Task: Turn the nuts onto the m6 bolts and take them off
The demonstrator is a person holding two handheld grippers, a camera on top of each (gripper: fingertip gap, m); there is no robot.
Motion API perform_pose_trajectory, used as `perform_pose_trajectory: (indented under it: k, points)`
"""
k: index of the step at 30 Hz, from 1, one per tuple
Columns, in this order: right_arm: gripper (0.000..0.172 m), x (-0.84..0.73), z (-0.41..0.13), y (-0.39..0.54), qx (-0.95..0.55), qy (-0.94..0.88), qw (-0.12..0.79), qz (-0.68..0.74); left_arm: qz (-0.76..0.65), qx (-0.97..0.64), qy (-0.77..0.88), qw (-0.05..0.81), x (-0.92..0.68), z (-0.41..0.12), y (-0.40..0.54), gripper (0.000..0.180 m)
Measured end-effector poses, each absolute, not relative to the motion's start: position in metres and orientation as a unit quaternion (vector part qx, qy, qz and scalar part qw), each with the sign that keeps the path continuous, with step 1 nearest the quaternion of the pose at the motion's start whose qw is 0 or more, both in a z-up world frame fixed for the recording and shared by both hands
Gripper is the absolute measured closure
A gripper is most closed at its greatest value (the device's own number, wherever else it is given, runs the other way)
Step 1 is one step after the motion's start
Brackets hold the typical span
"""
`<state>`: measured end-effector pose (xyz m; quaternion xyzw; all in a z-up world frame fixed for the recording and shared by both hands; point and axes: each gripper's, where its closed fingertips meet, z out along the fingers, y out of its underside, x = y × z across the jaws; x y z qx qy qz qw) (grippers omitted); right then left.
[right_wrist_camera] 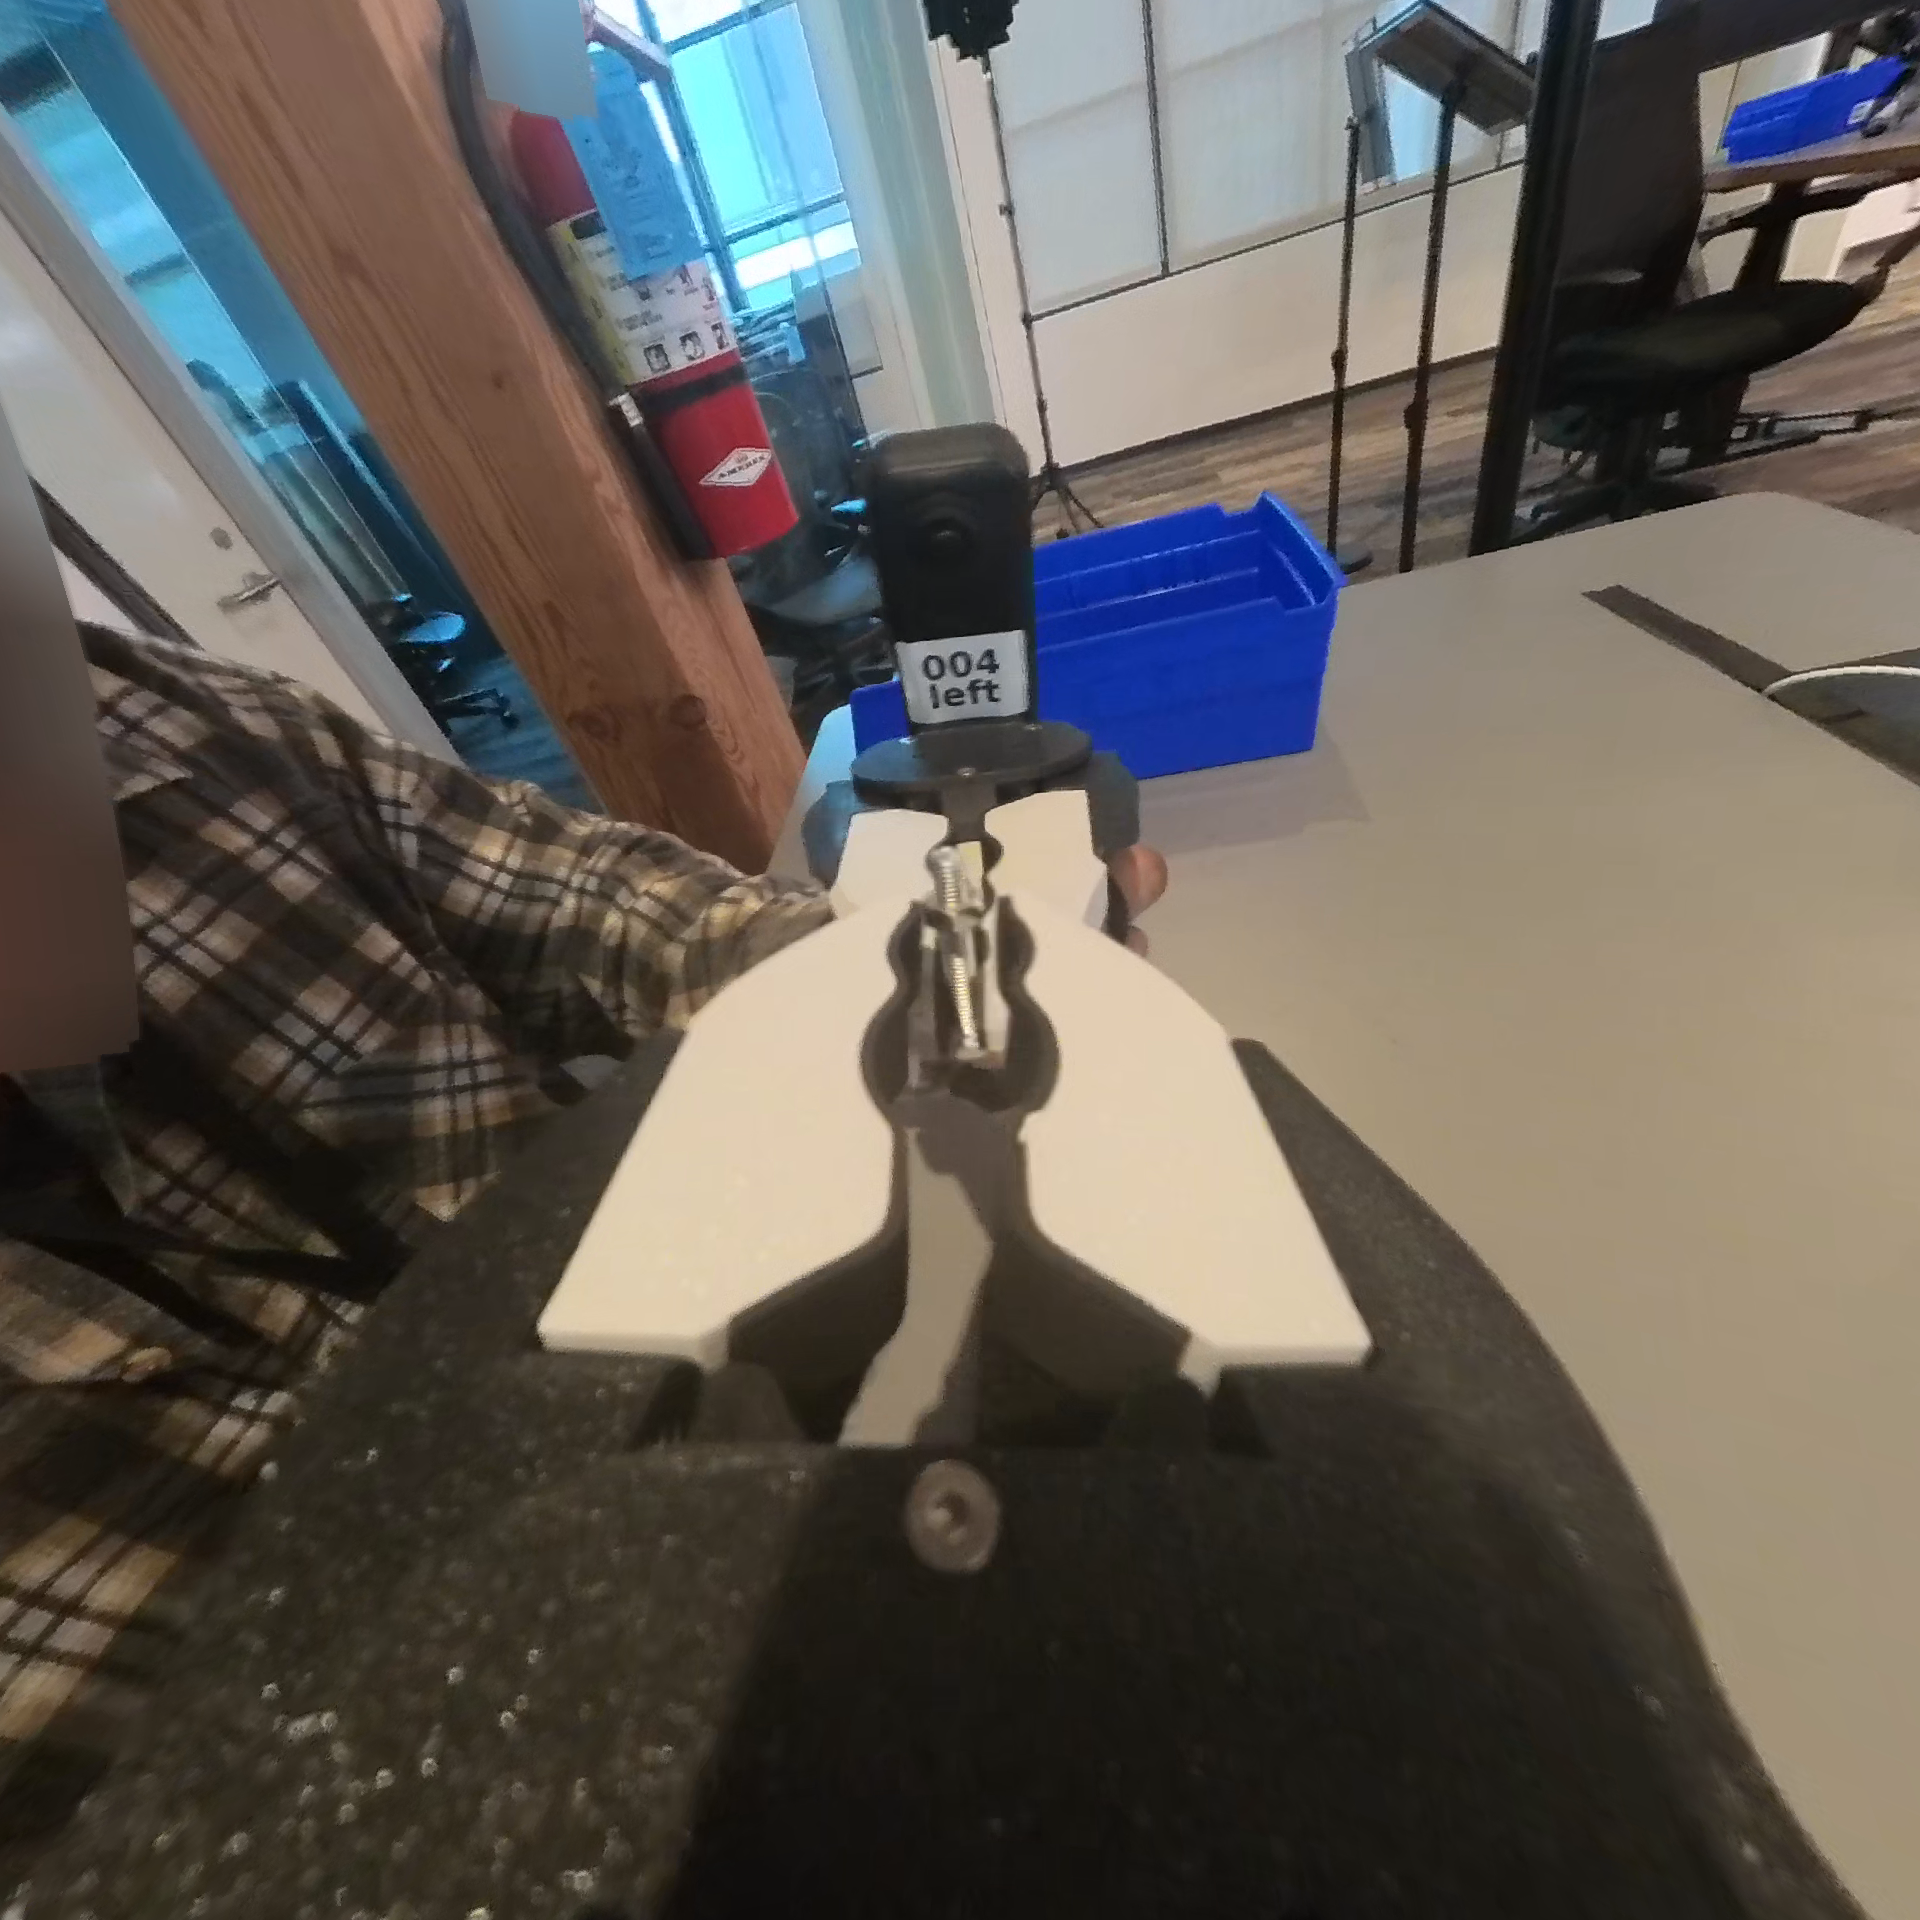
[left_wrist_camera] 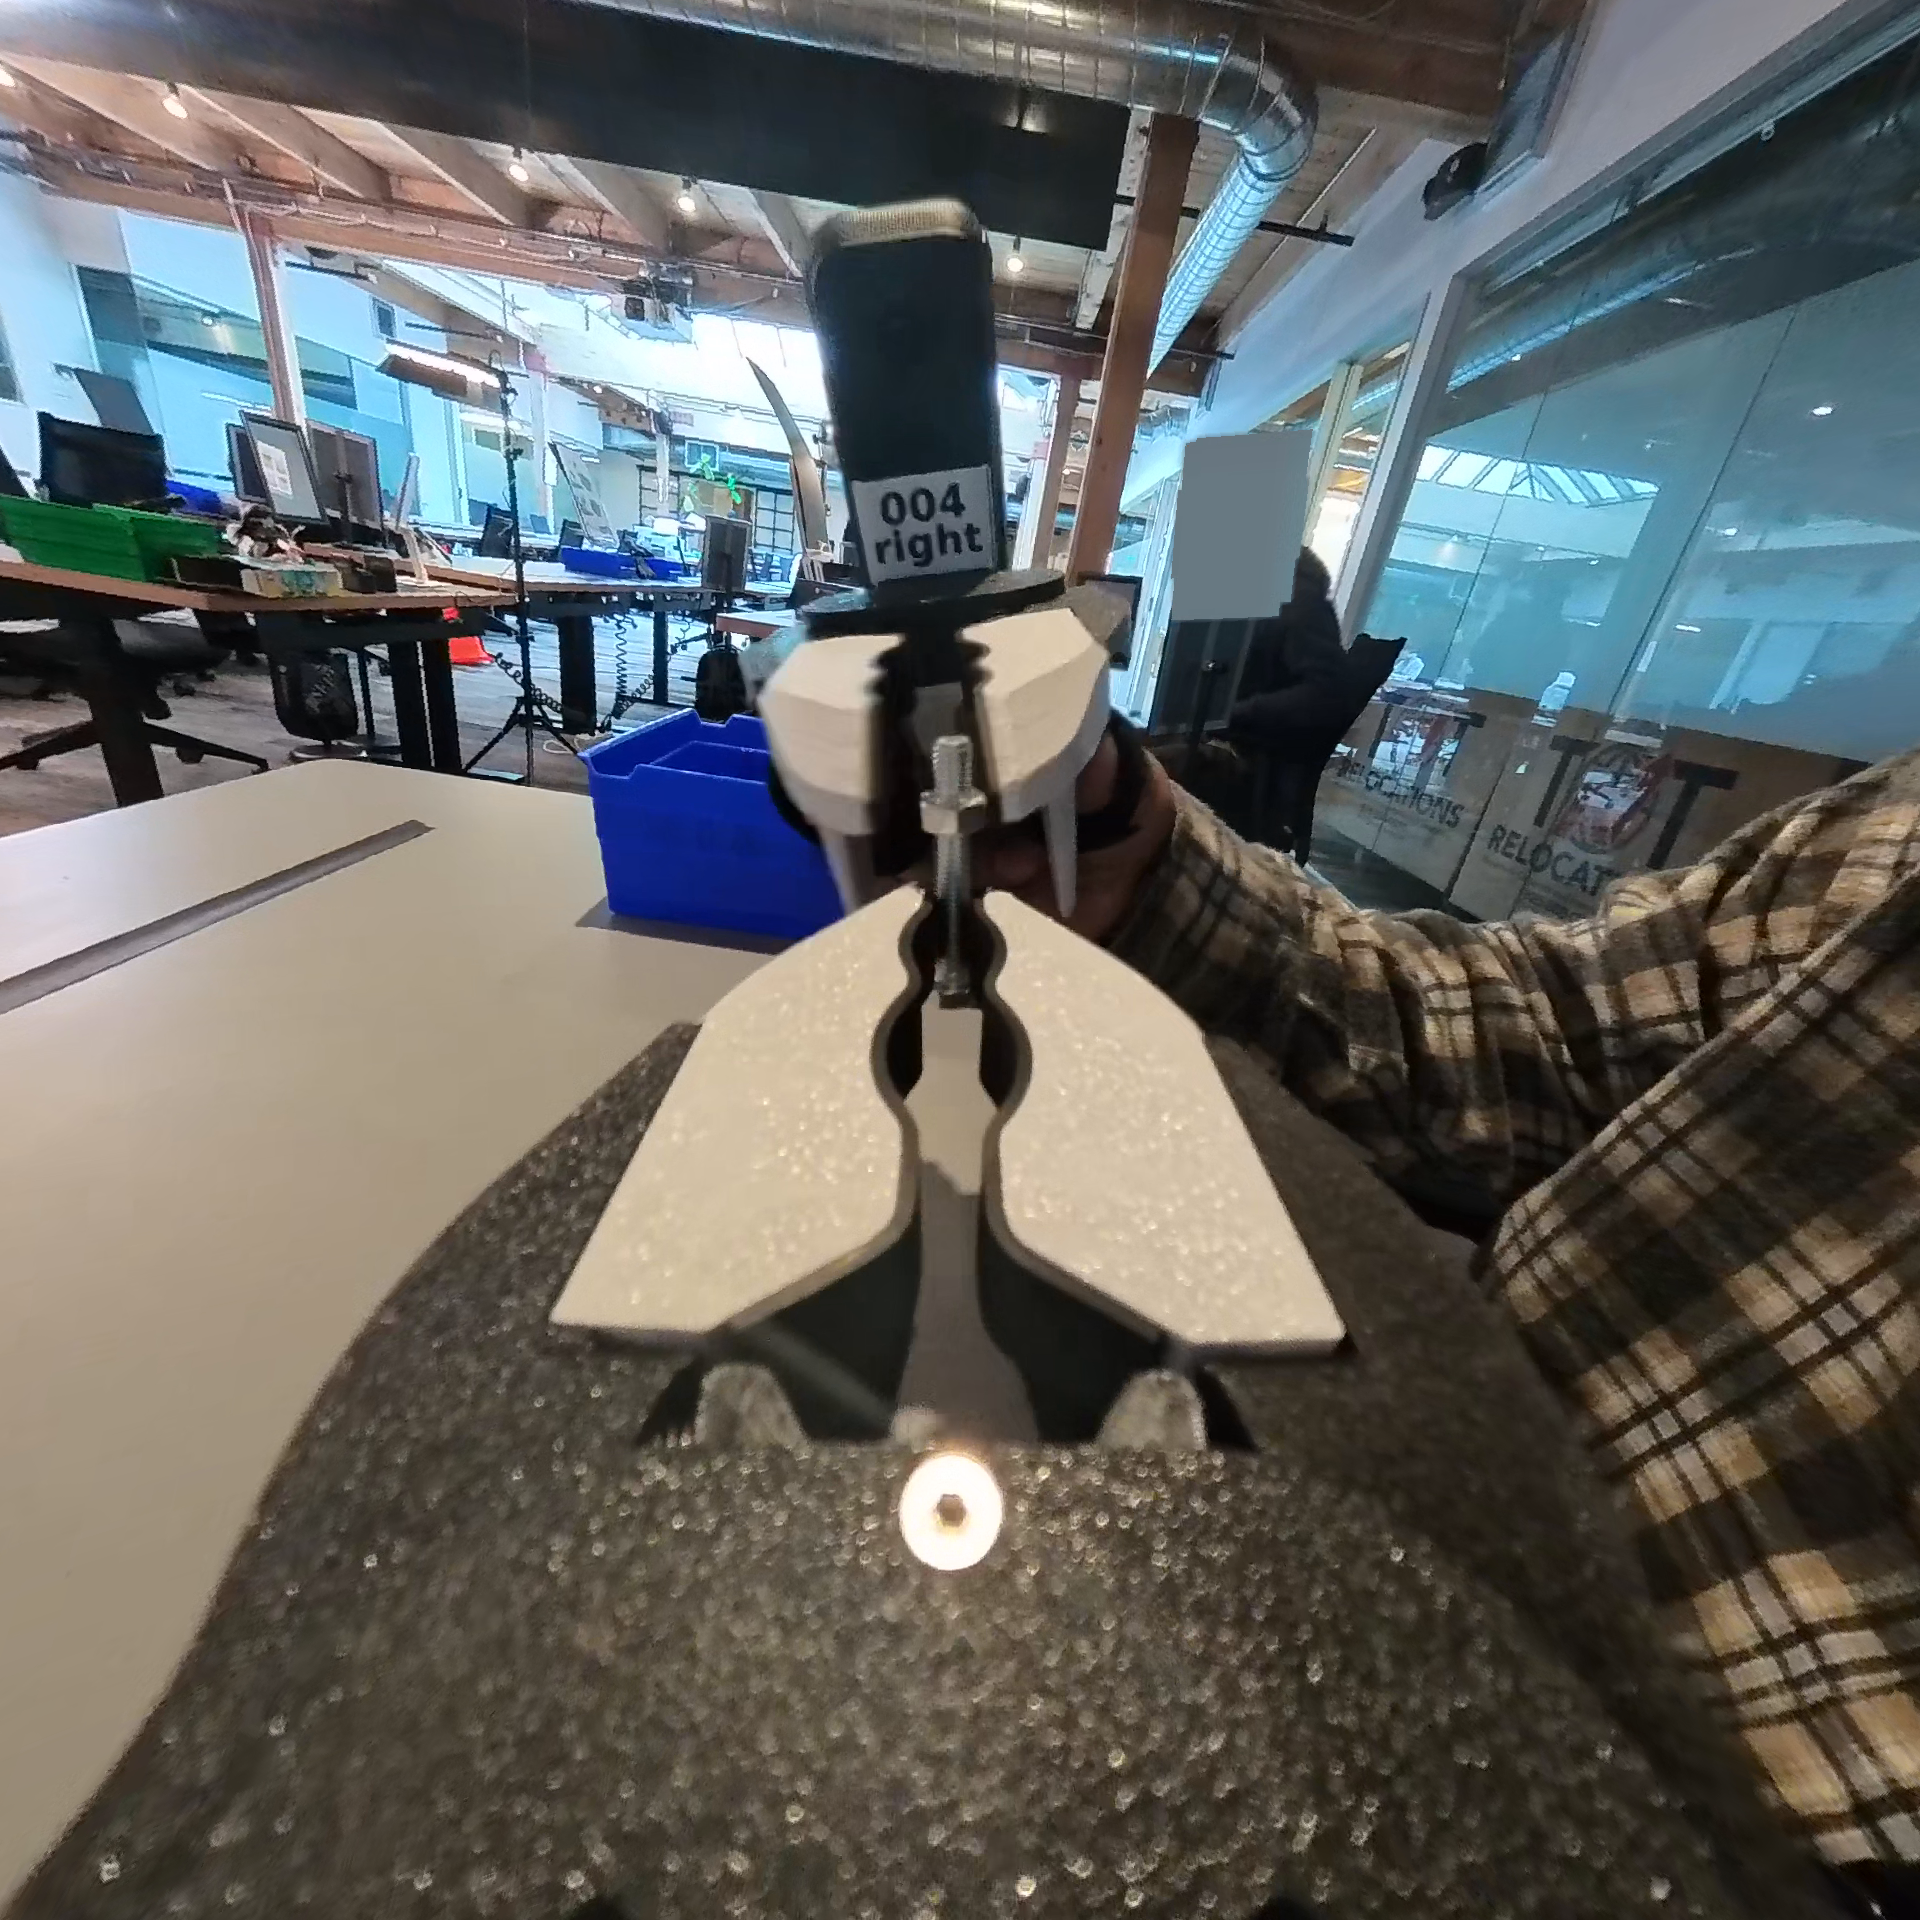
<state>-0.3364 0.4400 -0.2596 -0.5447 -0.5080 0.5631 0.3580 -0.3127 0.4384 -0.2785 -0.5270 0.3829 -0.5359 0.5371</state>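
Observation:
A silver m6 bolt [left_wrist_camera: 951, 904] spans the gap between my two grippers, which face each other tip to tip above the grey table [left_wrist_camera: 260, 1039]. My left gripper [left_wrist_camera: 951, 920] is shut on the bolt's shank, with the head just behind its fingertips. A silver nut [left_wrist_camera: 951, 812] sits on the thread a short way from the bolt's free end. My right gripper [right_wrist_camera: 958, 920] is shut on the nut [right_wrist_camera: 945, 914], and the bolt [right_wrist_camera: 964, 987] runs back between its fingers. The right gripper also shows in the left wrist view [left_wrist_camera: 951, 821], and the left gripper in the right wrist view [right_wrist_camera: 961, 868].
A blue plastic bin [left_wrist_camera: 707, 821] stands on the table behind the grippers; it also shows in the right wrist view [right_wrist_camera: 1174, 634]. Plaid sleeves [left_wrist_camera: 1558, 1091] reach in from the side. A wooden post [right_wrist_camera: 416, 364] with a red fire extinguisher [right_wrist_camera: 717, 436] stands beyond the table edge. The tips of both grippers are at nearly the same place.

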Motion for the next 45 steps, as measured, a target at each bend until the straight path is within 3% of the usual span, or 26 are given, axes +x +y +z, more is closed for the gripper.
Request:
perform_pose_trajectory:
  k: [2, 8, 15, 21, 32, 45]
  points:
    - [0.14, -0.336, -0.255, 0.447, -0.547, -0.488, 0.385, 0.561, -0.535, -0.527, 0.382, 0.538, -0.313, -0.278, 0.438, 0.176]
    - [0.117, -0.34, -0.25, 0.455, -0.542, -0.462, 0.426, 0.557, -0.541, -0.524, 0.375, 0.541, -0.314, -0.275, 0.438, 0.176]
    - [0.116, -0.327, -0.243, 0.469, -0.547, -0.439, 0.452, 0.552, -0.541, -0.517, 0.374, 0.549, -0.315, -0.271, 0.436, 0.176]
    - [0.102, -0.346, -0.257, 0.462, -0.56, -0.47, 0.425, 0.534, -0.546, -0.506, 0.371, 0.555, -0.317, -0.266, 0.433, 0.176]
    - [0.092, -0.342, -0.253, 0.469, -0.561, -0.447, 0.428, 0.55, -0.549, -0.5, 0.37, 0.558, -0.318, -0.264, 0.432, 0.176]
    - [0.097, -0.328, -0.239, 0.474, -0.551, -0.414, 0.457, 0.562, -0.553, -0.493, 0.372, 0.56, -0.318, -0.261, 0.43, 0.176]
